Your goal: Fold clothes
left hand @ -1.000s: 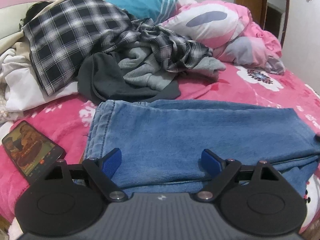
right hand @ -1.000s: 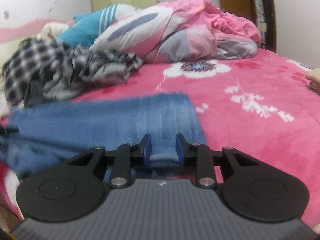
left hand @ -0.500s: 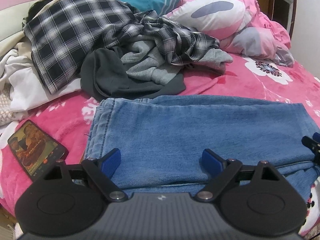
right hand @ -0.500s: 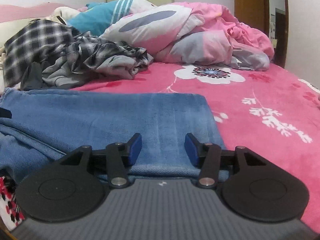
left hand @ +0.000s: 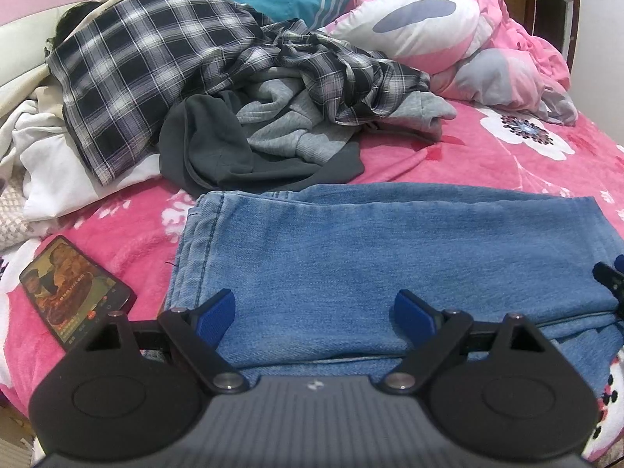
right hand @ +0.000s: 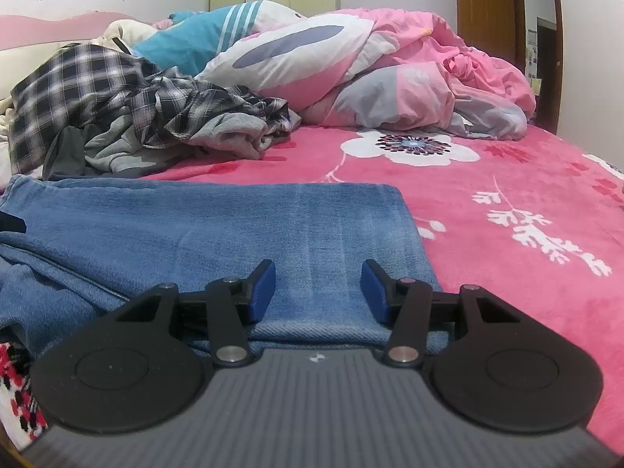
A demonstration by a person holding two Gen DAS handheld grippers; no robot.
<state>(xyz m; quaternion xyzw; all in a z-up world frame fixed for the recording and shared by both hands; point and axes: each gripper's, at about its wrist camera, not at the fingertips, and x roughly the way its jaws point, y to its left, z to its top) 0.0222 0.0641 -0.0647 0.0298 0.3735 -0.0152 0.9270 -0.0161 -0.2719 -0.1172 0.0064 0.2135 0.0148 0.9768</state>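
1. Both hand-held grippers hover at the near edge of the folded jeans (left hand: pixel 390 257), one at each end: the left hand-held gripper (left hand: pixel 314 314) by the hem-stitched end, the right hand-held gripper (right hand: pixel 318 290) by the squared-off fold end.
2. Lying flat on the pink floral bed (right hand: pixel 507 179), the jeans run with their long axis crosswise to both grippers, directly ahead of and below each one.
3. Neither hand is clearly nearer; each sits just over its own end of the jeans.
4. Left jaws stand spread wide with nothing between the pads but denim below them; it grips nothing.
5. Right jaws have just been opening and now stand about half apart, released, denim visible between the blue pads but not pinched.
6. Beyond the jeans lies the pile of unfolded clothes (left hand: pixel 241 117); a phone (left hand: pixel 76 286) rests beside the jeans' hem end.
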